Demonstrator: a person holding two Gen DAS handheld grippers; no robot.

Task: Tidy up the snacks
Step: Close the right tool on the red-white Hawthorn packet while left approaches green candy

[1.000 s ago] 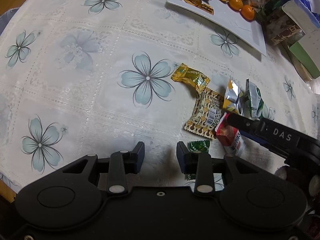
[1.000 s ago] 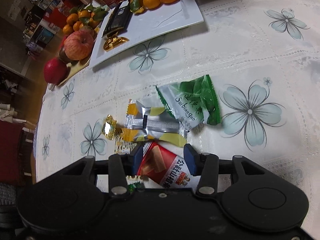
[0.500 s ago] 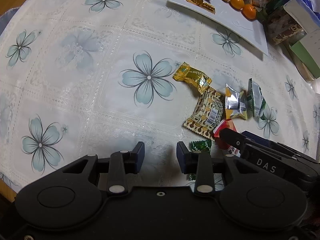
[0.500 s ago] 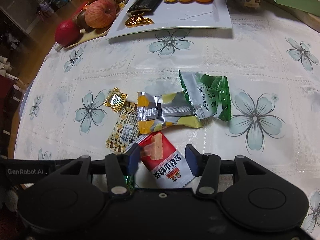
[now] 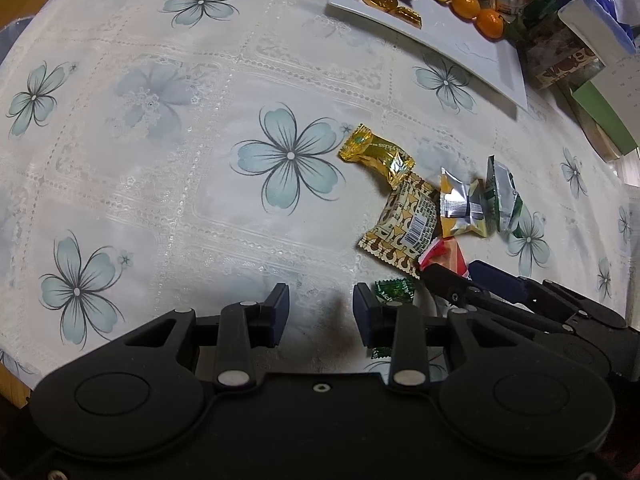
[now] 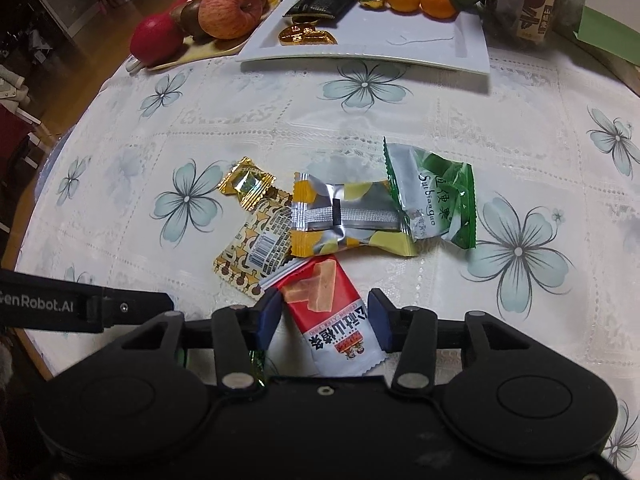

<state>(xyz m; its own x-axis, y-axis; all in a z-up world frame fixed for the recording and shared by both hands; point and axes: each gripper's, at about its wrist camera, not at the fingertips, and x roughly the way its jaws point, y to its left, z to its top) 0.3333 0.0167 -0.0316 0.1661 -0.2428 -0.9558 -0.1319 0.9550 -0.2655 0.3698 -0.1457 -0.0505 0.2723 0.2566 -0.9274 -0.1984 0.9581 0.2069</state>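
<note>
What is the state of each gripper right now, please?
Left gripper: open, holding nothing.
Right gripper: open, jaws either side of the red snack packet, not yet closed on it.

Glossy foil wrappers [image 6: 348,216] on a smooth, lace-patterned plastic tablecloth [image 5: 160,184].

The left side of the tablecloth [image 5: 160,168] is bare, so a gripper could move there freely. In the middle, the wrapped snacks lie bunched up and touching: the gold candy [image 6: 247,186], the brown packet [image 6: 256,252], the silver and yellow packet [image 6: 348,216], the green packet [image 6: 436,196] and the red packet [image 6: 332,312], with little room between them. Farther back, the white tray [image 6: 420,40] and the fruit plate [image 6: 192,50] block the way, but a bare strip of cloth lies between the tray and the snacks.
</note>
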